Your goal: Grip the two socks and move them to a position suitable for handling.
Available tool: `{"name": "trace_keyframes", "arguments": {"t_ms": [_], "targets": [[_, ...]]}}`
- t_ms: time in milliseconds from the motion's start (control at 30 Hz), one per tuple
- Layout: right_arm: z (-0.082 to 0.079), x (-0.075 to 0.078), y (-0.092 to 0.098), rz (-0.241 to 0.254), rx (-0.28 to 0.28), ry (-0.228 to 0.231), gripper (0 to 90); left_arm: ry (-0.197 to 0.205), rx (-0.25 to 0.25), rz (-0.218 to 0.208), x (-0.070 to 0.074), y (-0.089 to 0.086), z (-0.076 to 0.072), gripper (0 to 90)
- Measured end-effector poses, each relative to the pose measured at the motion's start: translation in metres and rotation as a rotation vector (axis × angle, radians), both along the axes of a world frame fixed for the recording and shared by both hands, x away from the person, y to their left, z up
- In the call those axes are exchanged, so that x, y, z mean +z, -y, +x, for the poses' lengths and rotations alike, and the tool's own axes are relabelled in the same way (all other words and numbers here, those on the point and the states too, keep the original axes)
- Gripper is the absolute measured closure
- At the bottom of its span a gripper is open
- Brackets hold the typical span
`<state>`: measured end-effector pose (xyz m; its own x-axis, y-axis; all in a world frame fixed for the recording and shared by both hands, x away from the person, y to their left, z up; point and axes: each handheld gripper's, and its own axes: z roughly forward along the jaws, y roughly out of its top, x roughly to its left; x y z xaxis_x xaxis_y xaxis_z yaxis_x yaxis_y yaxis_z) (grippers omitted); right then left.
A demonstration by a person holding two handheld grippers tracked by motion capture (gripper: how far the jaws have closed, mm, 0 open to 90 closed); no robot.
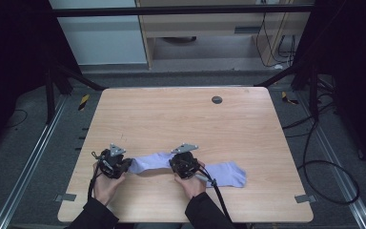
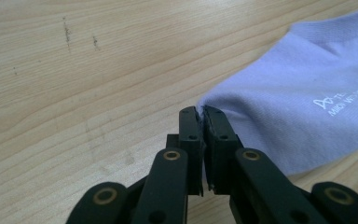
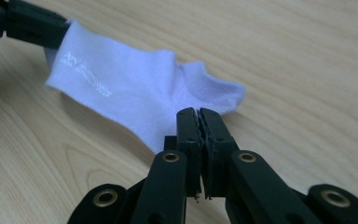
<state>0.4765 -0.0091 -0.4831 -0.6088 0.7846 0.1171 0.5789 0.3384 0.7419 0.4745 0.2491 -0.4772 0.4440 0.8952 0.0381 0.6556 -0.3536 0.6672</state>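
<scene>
Between your two grippers: one lavender sock (image 1: 151,161), stretched along the table's (image 1: 171,119) near edge.
Your left gripper (image 2: 200,112) is clamped on its tip, your right gripper (image 3: 198,113) pinches its edge; another sock (image 1: 226,172) lies just right.

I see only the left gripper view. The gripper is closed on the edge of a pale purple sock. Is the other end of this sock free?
Observer: No. The right gripper is shut on the far edge of the sock.
Operator: Where is the sock on the table?
Observer: In the high view it spans between the left gripper and the right one, near the front edge of the table.
Operator: Is anything else lying there?
Observer: Yes. A second sock of the same colour lies flat, to the right of the right gripper.
</scene>
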Motion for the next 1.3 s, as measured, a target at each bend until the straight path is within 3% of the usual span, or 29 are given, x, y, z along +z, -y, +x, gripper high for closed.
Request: {"name": "trace_keyframes", "arguments": {"t_ms": [133, 267, 400, 500, 700, 733, 933, 1033, 1067, 1300], "targets": [[-0.003, -0.008, -0.002, -0.01, -0.008, -0.02, 86.9, 0.026, 0.017, 0.012, -0.001, -0.002, 0.0, 73.5], [-0.006, -0.007, 0.001, 0.003, -0.01, -0.017, 78.0, 0.05, 0.047, -0.016, 0.004, -0.008, -0.002, 69.4], [-0.007, 0.008, 0.013, 0.054, -0.014, 0.017, 72.0, 0.078, 0.058, -0.079, 0.013, -0.011, -0.006, 67.1], [-0.006, 0.023, 0.027, 0.059, -0.027, 0.047, 69.9, 0.09, 0.044, -0.128, 0.019, -0.006, -0.009, 65.9], [-0.005, 0.041, 0.055, 0.051, -0.058, 0.064, 67.1, 0.11, 0.003, -0.159, 0.033, 0.009, -0.012, 63.3], [-0.006, 0.046, 0.069, 0.051, -0.07, 0.069, 66.1, 0.109, -0.018, -0.161, 0.036, 0.019, -0.012, 62.9], [-0.013, 0.051, 0.11, 0.046, -0.11, 0.083, 63.0, 0.091, -0.102, -0.174, 0.039, 0.057, -0.015, 60.8], [-0.016, 0.049, 0.121, 0.041, -0.118, 0.079, 61.6, 0.085, -0.123, -0.18, 0.038, 0.069, -0.015, 60.5], [-0.02, 0.046, 0.136, 0.032, -0.133, 0.074, 60.3, 0.076, -0.145, -0.185, 0.036, 0.081, -0.014, 60.1], [-0.031, 0.036, 0.175, 0.018, -0.185, 0.061, 56.6, 0.047, -0.205, -0.171, 0.029, 0.117, -0.013, 58.8]]}}
